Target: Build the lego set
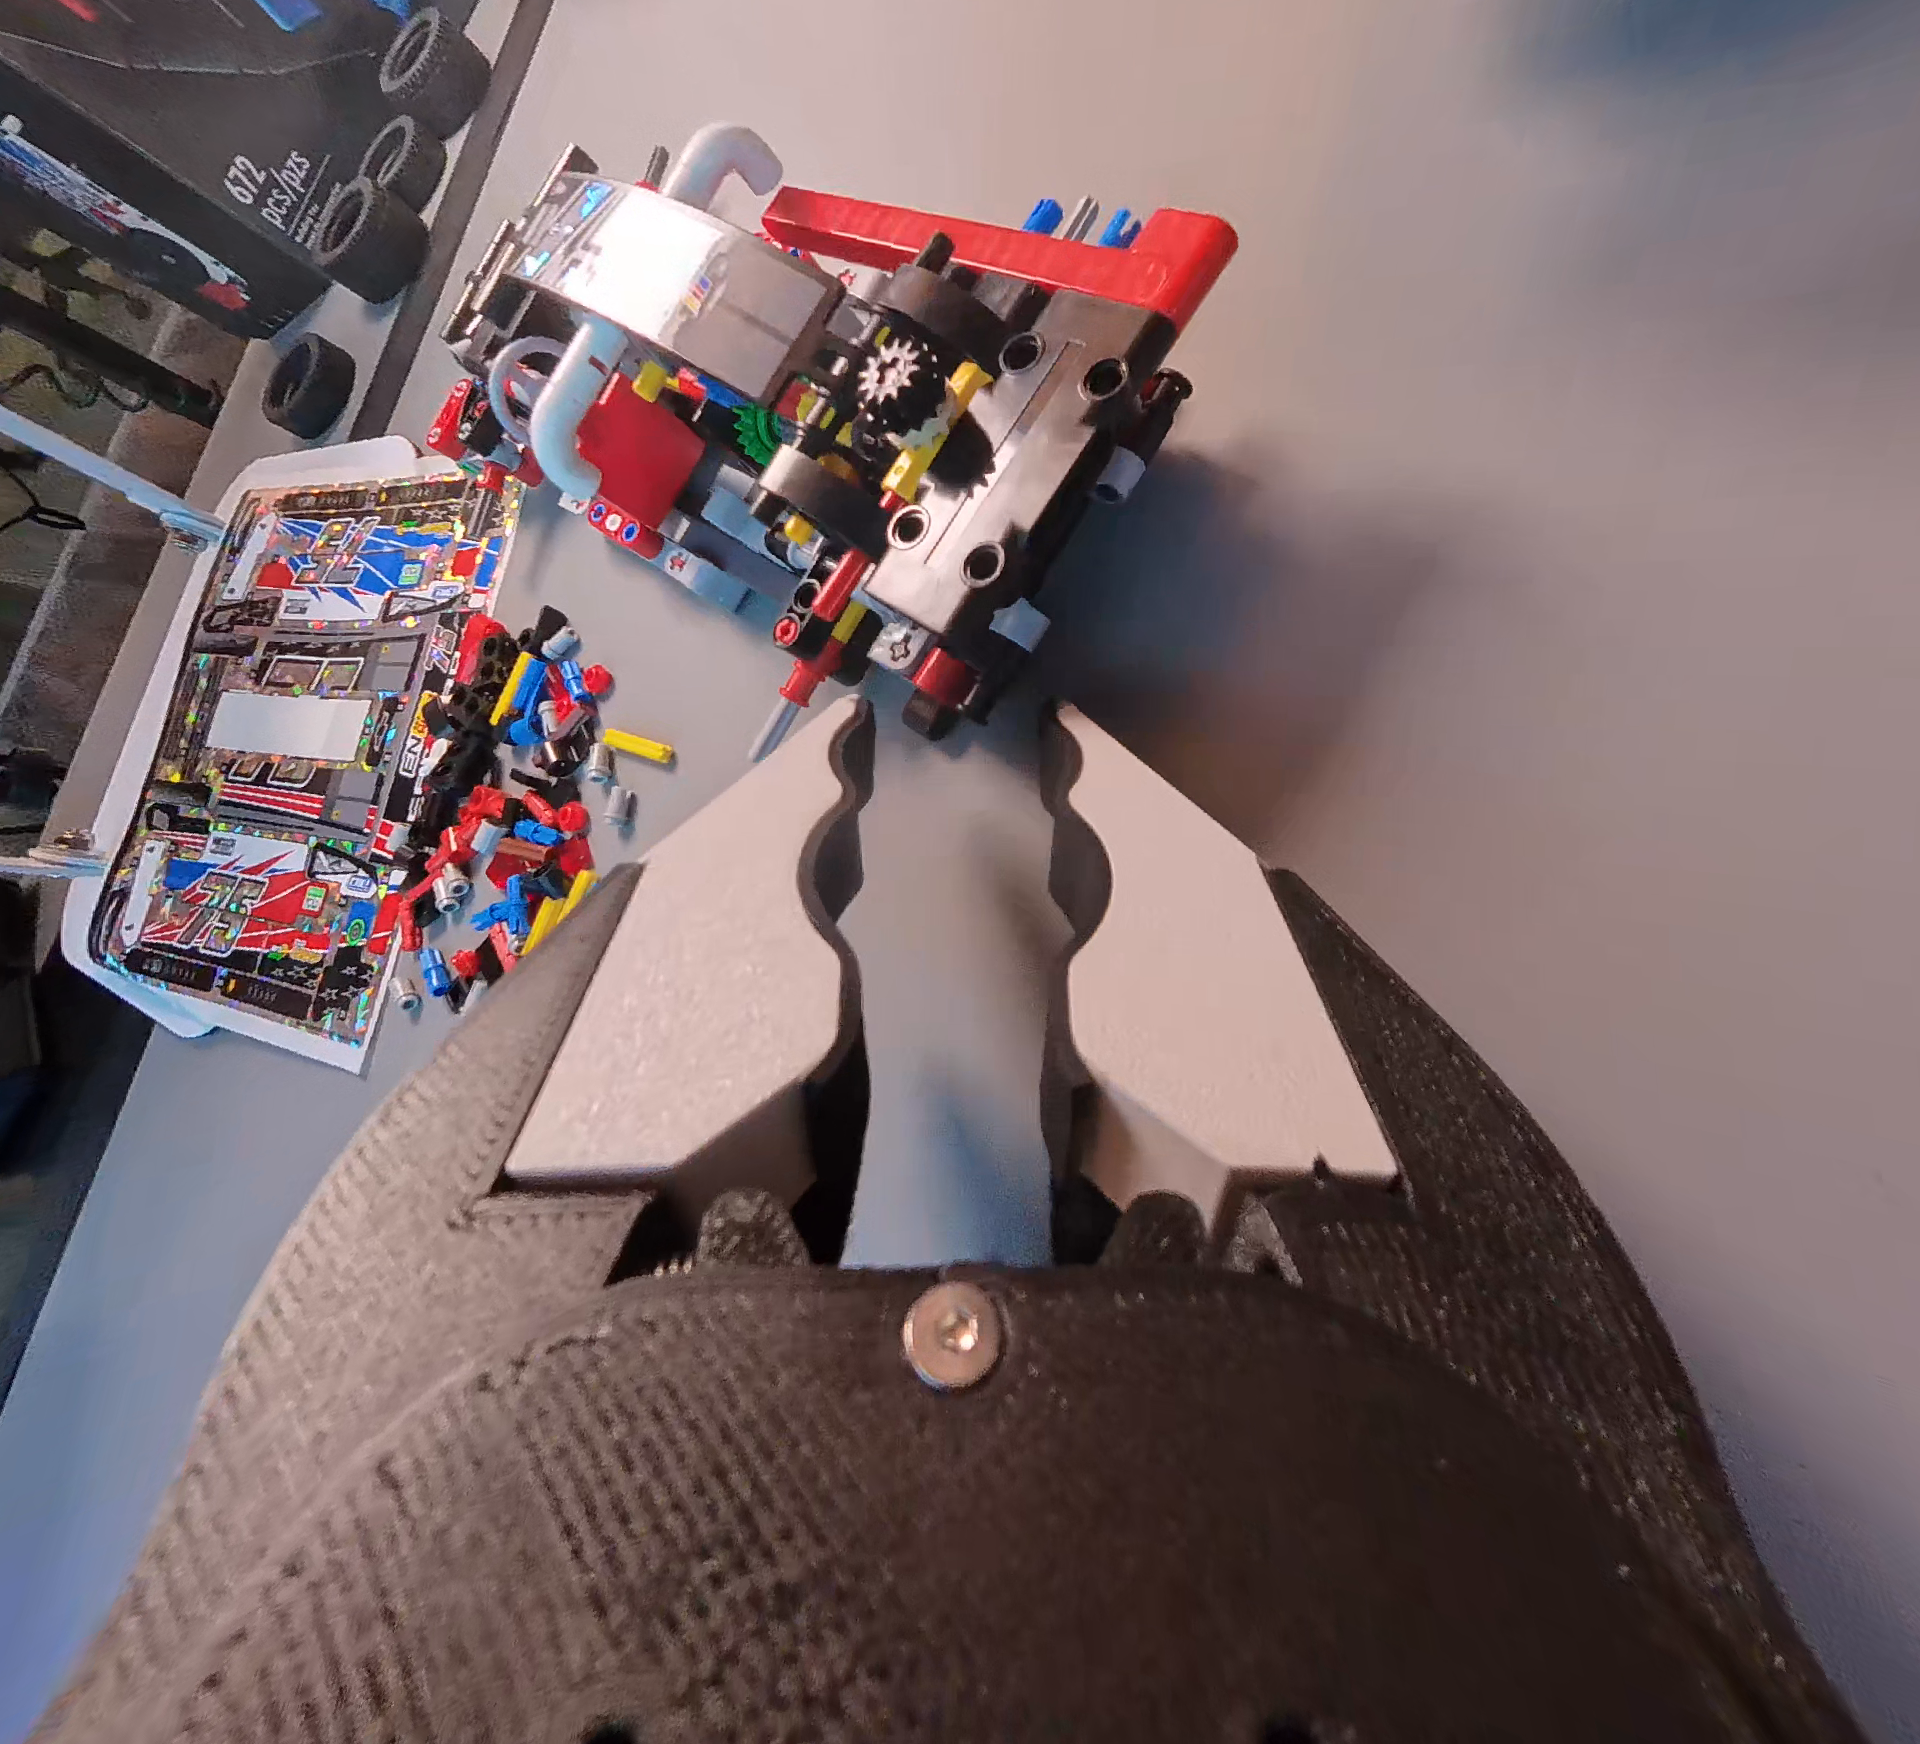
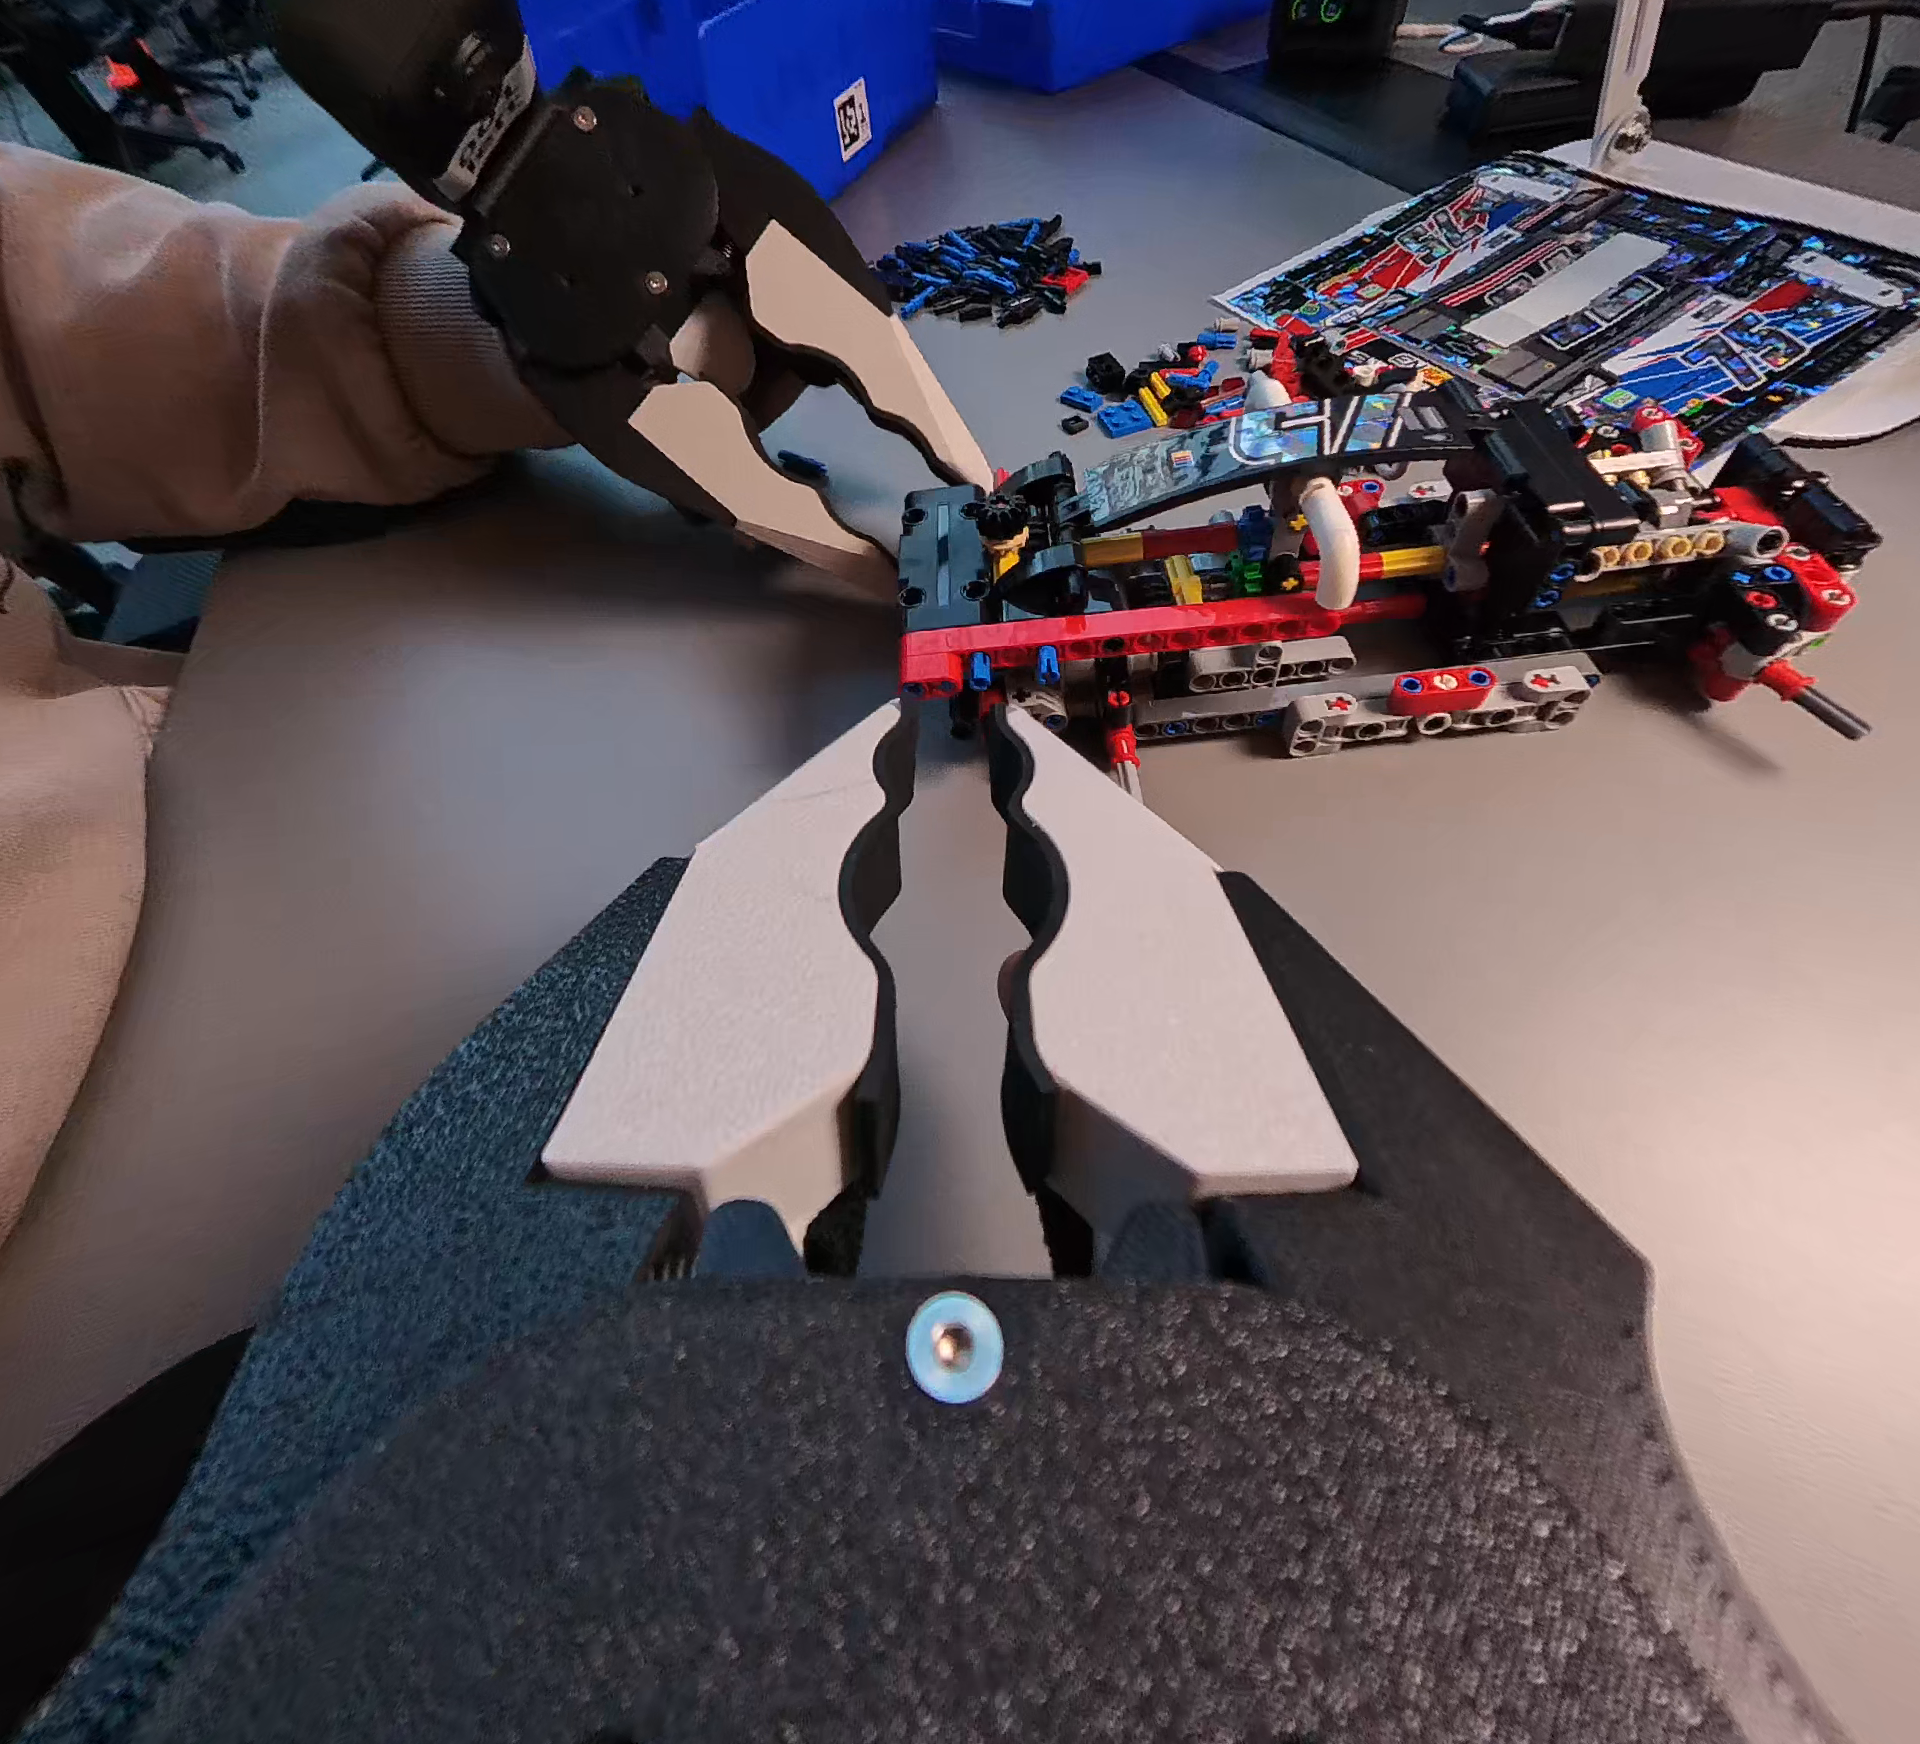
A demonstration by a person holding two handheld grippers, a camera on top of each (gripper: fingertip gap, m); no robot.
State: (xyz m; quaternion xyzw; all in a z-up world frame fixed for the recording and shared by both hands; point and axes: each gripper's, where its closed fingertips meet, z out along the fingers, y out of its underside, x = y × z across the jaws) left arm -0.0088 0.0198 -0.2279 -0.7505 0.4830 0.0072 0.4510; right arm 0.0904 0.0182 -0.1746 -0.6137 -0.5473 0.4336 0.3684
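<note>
The half-built lego car (image 1: 790, 406) lies on the grey table (image 1: 1455, 551), with a red beam (image 1: 987, 240) along its far side. My left gripper (image 1: 956, 718) is open, its fingertips at the car's black rear end, either side of a dark red piece. In the right wrist view the left gripper (image 2: 935, 525) touches that black end of the car (image 2: 1299, 572). My right gripper (image 2: 954, 720) is open with a narrow gap, just in front of the red beam (image 2: 1143, 629). A small black part shows between its tips; I cannot tell if it is held.
A pile of loose small pieces (image 1: 520, 790) and a sticker sheet (image 1: 281, 759) lie beside the car. A pile of blue and black pins (image 2: 987, 271) and blue bins (image 2: 810, 32) stand farther back. The set's box (image 1: 156, 84) and tyres (image 1: 307, 385) are at the table edge. A sleeve (image 2: 208, 344) rests left. Some 12 centimeters of space lies between my two pairs of fingers.
</note>
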